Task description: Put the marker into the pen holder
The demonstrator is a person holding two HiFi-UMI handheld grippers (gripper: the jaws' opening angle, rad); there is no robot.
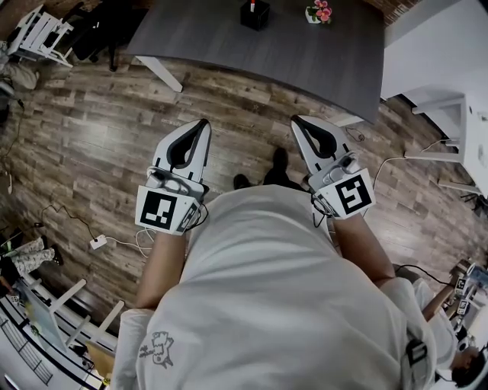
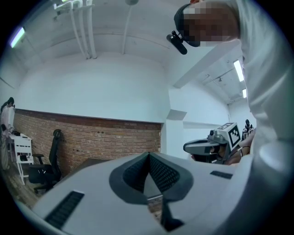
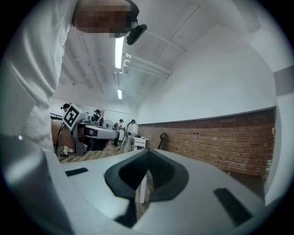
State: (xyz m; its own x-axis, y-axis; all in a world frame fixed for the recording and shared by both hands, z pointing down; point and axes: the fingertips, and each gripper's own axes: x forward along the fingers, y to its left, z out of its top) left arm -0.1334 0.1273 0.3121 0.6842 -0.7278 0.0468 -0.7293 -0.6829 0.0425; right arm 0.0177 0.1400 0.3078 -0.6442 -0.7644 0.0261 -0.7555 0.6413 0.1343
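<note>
In the head view a black pen holder [image 1: 255,14] stands at the far edge of a dark grey table [image 1: 305,57], and a small red-topped thing that may be the marker [image 1: 252,6] pokes out of it. I hold both grippers close to my chest, well short of the table, over the wooden floor. The left gripper [image 1: 203,123] is shut with nothing between its jaws, and its tips meet in its own view [image 2: 149,154]. The right gripper [image 1: 296,119] is likewise shut and empty [image 3: 148,150]. Each gripper shows sideways in the other's view.
A small pot of pink flowers [image 1: 319,12] sits on the table right of the holder. White furniture [image 1: 446,114] stands at the right and a white rack [image 1: 38,34] at the far left. Cables and a plug [image 1: 97,243] lie on the floor. An office chair [image 2: 46,167] is by the brick wall.
</note>
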